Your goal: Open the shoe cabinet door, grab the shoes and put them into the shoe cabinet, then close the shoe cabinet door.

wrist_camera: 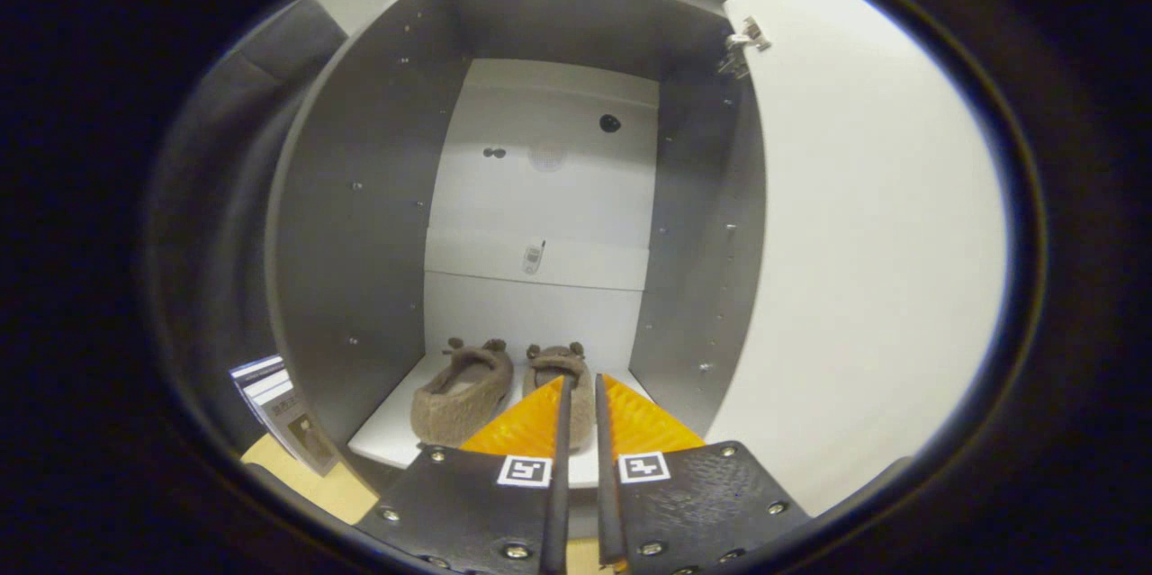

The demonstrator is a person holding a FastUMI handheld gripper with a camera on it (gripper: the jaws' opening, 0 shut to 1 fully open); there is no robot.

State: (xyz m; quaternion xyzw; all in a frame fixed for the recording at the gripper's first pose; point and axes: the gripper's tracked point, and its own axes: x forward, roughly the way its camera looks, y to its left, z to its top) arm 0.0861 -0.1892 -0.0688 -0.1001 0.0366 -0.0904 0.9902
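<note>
Facing open cabinet (360, 224): door (864, 269) swung right, both slippers (504, 390) on bottom shelf (387, 440). Claw (580, 390) nearly closed, narrow gap, holding nothing. Left: close door.

Right slipper (560, 386) partly behind gripper (580, 386), perhaps gripped.

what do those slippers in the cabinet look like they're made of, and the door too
Slippers: probably fuzzy brown fleece or plush, judging by the nubby, matte surface and small ears. Door: looks like smooth white laminated board with a metal hinge at its top; the core can't be seen. The gripper is nearly closed, holding nothing.
</note>
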